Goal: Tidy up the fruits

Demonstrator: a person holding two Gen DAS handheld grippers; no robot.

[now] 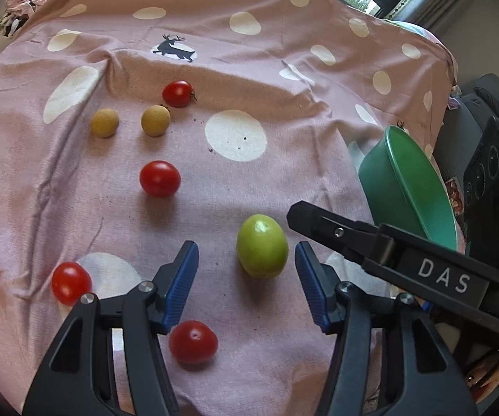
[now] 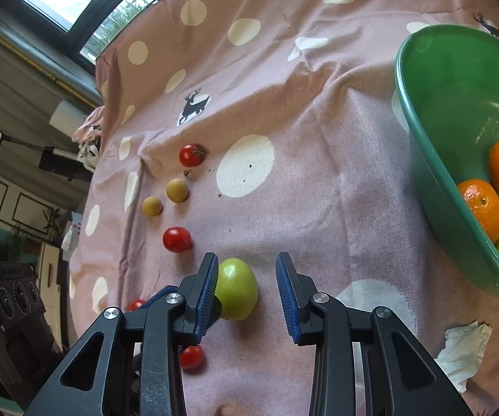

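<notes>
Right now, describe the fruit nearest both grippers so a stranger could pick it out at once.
Start at the pink polka-dot cloth and the green bowl on its right side. Left of that bowl, the green fruit lies on the cloth, between the open fingers of the left gripper. It is the only green fruit on the cloth, and bigger than the red tomatoes and tan fruits around it.

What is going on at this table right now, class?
A person with a gripper in each hand is sorting fruit on a pink spotted cloth. Both the left gripper and the right gripper are open around the green fruit, neither closed on it. The green bowl to the right already holds two oranges and another green fruit. Red tomatoes and two small tan fruits lie loose on the cloth.
</notes>
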